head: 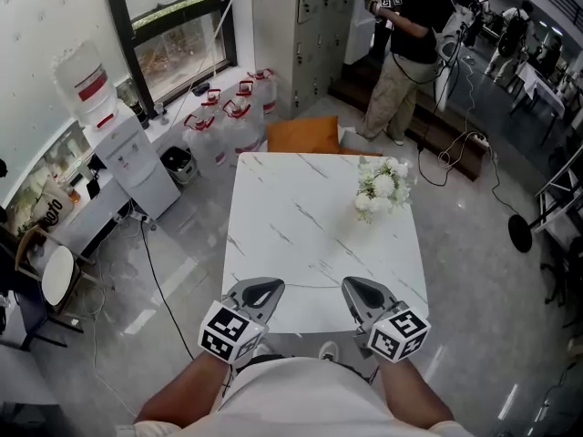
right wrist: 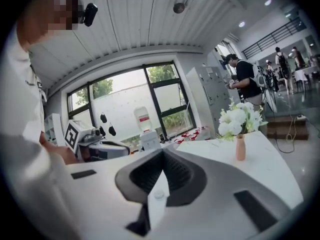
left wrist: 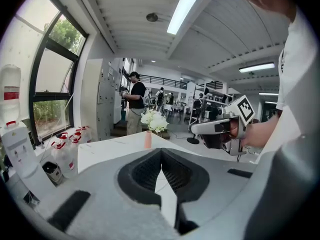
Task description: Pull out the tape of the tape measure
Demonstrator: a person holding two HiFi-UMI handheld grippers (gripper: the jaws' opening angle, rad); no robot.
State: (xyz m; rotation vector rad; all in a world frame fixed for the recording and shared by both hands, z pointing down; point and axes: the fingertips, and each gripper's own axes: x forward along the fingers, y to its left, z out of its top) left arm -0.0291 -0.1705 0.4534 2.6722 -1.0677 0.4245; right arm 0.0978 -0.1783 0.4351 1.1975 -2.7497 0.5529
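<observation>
White, grey-veined marble makes up the surface (head: 301, 221), which carries a small vase of white flowers (head: 383, 189) toward its far right corner. The left tongs (head: 271, 287) and right tongs (head: 352, 286) are held side by side over the near edge, close to the person's body and apart from each other. Each pair is closed tip to tip with nothing between. The tape measure cannot be made out in any view.
</observation>
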